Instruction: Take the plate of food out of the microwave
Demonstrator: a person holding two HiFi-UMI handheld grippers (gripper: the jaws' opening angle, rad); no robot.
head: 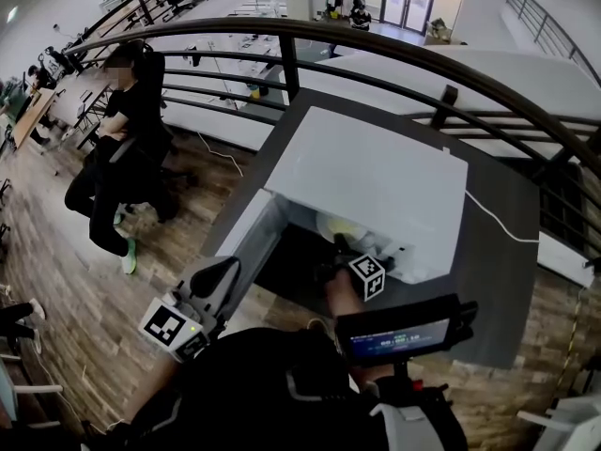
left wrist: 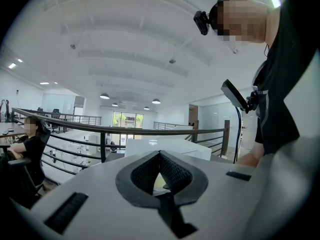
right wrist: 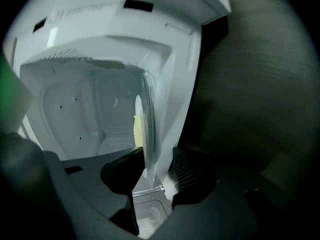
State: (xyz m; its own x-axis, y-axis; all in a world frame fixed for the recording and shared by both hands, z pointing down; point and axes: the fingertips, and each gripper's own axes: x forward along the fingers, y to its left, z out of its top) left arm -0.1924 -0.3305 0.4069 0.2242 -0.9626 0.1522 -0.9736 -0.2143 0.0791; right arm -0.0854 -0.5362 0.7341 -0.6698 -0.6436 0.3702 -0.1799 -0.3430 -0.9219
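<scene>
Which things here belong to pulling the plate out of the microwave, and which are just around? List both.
Job:
- microwave, its door open
- plate of food
- right gripper, jaws open around the plate rim

Just around:
- left gripper, shut, empty
- railing
- seated person
- white cable

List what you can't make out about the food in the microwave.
What the yellow food on the round white plate is: in the head view the top of the white box microwave and the right hand-held gripper cover most of it.
Right gripper view: the plate is edge-on, only a yellow sliver shows.
</scene>
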